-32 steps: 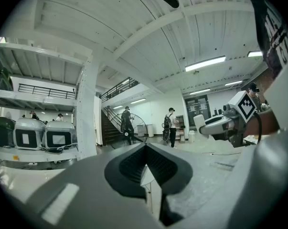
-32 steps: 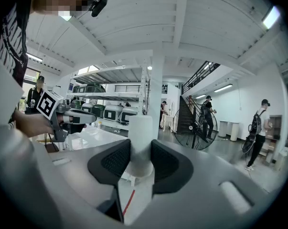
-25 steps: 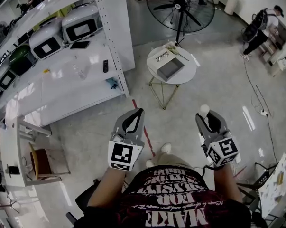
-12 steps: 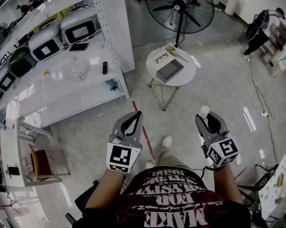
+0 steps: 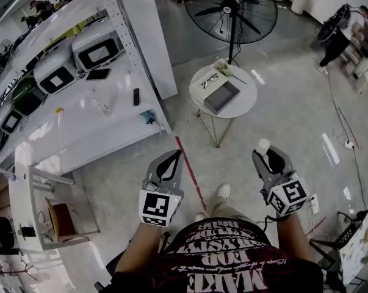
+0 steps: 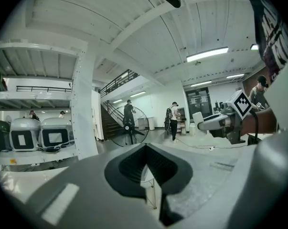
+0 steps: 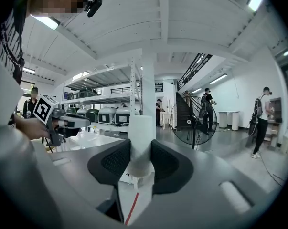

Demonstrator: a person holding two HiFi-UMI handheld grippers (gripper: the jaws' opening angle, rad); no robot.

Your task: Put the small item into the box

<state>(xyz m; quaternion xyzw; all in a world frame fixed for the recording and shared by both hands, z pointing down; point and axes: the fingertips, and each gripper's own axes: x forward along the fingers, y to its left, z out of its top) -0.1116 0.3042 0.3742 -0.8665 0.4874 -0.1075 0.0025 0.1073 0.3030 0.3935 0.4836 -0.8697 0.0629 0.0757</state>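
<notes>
- My right gripper [image 5: 266, 157] is clamped on the small item [image 5: 263, 143] — a white piece standing up between the pads.
- My left gripper [image 5: 173, 158] has its jaws pressed together, with nothing between them.
- The grey box [image 5: 222, 96] lies open on the round white bench [image 5: 243, 106] ahead of me — well apart from both grippers.
- A floor fan [image 5: 232, 8] stands just beyond that bench.

The left hand-held gripper [image 5: 179, 154] and the right hand-held gripper [image 5: 264, 150] are grey with black pads [image 7: 116, 161], and each bears a black-and-white square-patterned marker cube [image 5: 157, 205]. The small item [image 7: 140, 137] is white. The box [image 5: 221, 96] is grey, on a white round worktop [image 5: 246, 105]. A red line [image 5: 190, 171] crosses the pale grey floor [image 5: 281, 121].
</notes>
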